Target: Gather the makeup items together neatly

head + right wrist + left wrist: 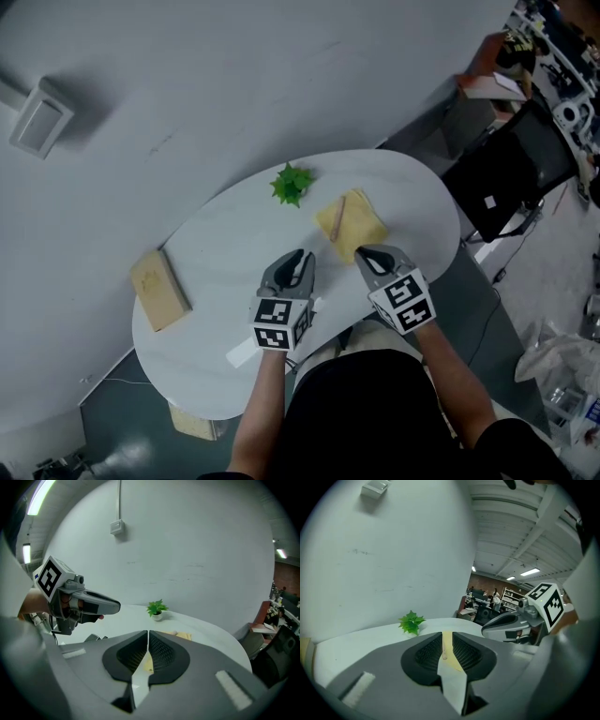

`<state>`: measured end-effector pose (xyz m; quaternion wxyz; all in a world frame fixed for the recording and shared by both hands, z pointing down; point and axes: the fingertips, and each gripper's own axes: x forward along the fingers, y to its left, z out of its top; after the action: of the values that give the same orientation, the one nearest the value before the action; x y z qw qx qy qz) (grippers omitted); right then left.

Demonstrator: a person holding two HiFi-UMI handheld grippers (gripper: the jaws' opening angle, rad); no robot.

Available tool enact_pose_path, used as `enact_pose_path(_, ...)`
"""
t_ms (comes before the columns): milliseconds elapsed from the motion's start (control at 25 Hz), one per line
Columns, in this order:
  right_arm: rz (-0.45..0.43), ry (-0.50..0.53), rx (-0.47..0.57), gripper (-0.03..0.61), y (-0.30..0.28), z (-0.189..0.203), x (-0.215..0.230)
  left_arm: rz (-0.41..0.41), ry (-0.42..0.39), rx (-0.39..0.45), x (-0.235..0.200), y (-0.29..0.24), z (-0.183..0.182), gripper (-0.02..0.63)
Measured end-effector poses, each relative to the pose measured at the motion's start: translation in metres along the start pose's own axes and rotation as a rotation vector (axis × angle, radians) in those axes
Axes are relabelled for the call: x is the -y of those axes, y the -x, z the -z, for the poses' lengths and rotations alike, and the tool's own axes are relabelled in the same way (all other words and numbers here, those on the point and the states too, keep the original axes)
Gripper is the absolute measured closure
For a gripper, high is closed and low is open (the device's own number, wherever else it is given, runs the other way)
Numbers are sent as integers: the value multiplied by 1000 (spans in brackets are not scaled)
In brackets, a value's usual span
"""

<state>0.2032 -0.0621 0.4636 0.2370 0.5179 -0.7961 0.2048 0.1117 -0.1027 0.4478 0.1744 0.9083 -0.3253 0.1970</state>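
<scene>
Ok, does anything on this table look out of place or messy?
Nothing spilled or broken. The yellow cloth lies askew with a thin stick across it, and the tan block sits alone at the table's left end, far from both.

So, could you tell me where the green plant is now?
In the head view, the green plant stands at the far side of the table, left of the yellow cloth.

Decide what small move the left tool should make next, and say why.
Probably ease the left tool forward toward the thin stick lying on the yellow cloth. Its jaws stand slightly apart and empty, and the left gripper view shows the stick straight ahead through the gap. The right tool is shut.
</scene>
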Motion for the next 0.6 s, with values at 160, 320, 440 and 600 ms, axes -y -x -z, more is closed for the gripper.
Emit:
enact_pose_path(160,4,-25,-8,560,2,7,23,12,-3,-39,8,-35,2,538)
enact_pose_path(320,3,-45,-24,560,1,16,39,14,0,-81,10,-65,8,526)
enact_pose_path(440,4,-56,-24,560,1,18,48,9,-2,-122,12,-84,17,518)
enact_pose_path(600,3,-70,-30,560,1,24,57,-8,4,-180,8,-108,32,514)
